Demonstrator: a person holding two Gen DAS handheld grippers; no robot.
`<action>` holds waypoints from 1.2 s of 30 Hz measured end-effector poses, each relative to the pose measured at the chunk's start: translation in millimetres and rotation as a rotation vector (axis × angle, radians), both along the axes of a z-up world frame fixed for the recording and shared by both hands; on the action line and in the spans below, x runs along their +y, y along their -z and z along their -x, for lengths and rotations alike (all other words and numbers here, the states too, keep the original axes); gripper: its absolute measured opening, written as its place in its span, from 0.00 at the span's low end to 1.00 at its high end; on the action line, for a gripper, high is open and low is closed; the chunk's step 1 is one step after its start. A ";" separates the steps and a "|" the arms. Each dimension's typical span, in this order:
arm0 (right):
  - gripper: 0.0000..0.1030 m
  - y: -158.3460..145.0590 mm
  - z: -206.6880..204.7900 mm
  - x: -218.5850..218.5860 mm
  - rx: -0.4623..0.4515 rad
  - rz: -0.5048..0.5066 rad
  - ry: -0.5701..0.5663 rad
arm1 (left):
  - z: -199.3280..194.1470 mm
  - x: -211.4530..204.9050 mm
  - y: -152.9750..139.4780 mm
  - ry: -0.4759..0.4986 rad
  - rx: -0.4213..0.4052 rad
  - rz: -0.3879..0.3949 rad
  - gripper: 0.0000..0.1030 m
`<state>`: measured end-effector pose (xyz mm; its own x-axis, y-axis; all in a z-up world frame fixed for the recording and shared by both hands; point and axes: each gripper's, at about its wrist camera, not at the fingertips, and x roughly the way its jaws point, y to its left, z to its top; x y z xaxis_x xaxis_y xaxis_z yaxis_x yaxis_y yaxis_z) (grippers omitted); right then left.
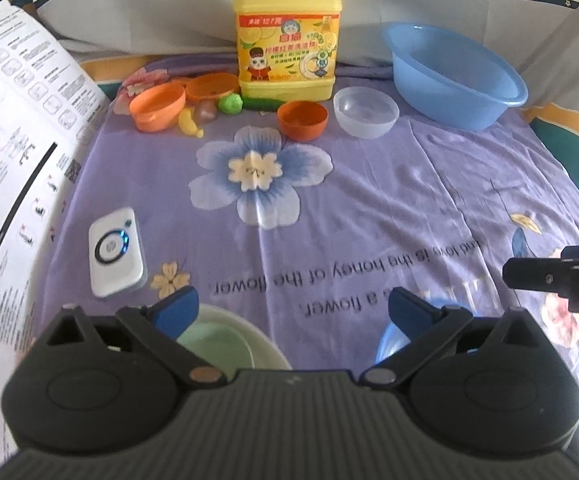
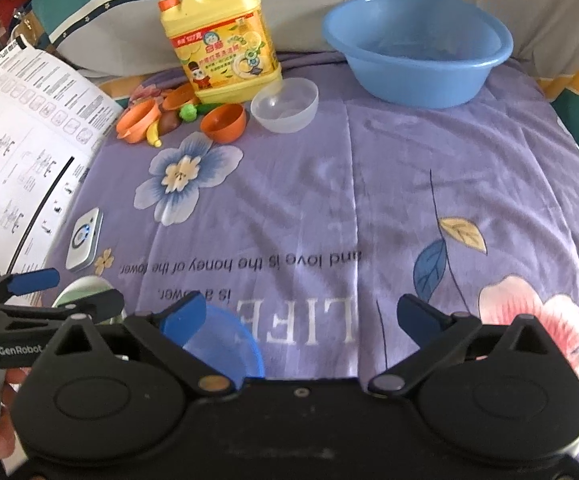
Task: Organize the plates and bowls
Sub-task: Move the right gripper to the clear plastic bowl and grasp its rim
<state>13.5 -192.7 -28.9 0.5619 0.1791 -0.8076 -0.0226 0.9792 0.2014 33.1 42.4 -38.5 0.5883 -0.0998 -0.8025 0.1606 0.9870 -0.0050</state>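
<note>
1. Both tools hang low at the near edge of the purple flowered cloth (image 1: 369, 184). The left gripper (image 1: 293, 308) has its blue-tipped fingers spread wide apart with nothing between them, and the right gripper (image 2: 303, 316) is likewise wide apart and empty.
2. Just under the left gripper sits a pale green round bowl (image 1: 225, 340), partly hidden by the tool body. A small blue plastic bowl (image 2: 225, 340) lies just under the right gripper's left finger. The two are near each other, but not stacked.
3. At the far end, a clear frosted plastic bowl (image 1: 366, 111) stands just beside a small orange plastic bowl (image 1: 302, 119). Two more orange dishes (image 1: 157, 106) lie tilted by the tall yellow dish-soap jug (image 1: 287, 32), among toy fruit including a yellow toy banana (image 1: 189, 123).
4. A large blue plastic basin (image 2: 417, 52) stands at the far right; whether anything lies in it, I cannot tell.
5. A white oval-ringed device (image 1: 117, 252) and a printed instruction sheet (image 1: 13, 132) lie to the left.
6. As I judge it, the sorting has hardly begun: no bowls are nested, the dishes are scattered in two groups well apart, and nothing is gripped. Gathering and stacking all remain.
</note>
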 end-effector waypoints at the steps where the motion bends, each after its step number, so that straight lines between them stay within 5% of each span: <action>1: 1.00 -0.1 -3.8 -0.2 -0.001 0.000 0.003 | -4.4 -0.9 -0.5 0.001 -0.002 -0.001 1.00; 19: 1.00 1.9 -119.9 -28.2 -0.036 -0.023 0.111 | -125.6 -19.2 -7.5 0.020 -0.098 -0.024 1.00; 24: 0.83 4.6 -160.9 -34.2 -0.047 -0.065 0.159 | -167.8 -37.3 -6.9 0.040 -0.124 -0.013 0.99; 36: 0.39 35.4 -231.7 -32.6 -0.018 -0.164 0.195 | -246.4 -71.6 17.8 0.104 -0.098 -0.019 0.59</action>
<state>245.2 -225.3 -64.3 0.6126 0.1938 -0.7663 0.1584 0.9197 0.3592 279.5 -29.2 -56.3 0.6513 -0.1490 -0.7440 0.2604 0.9649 0.0347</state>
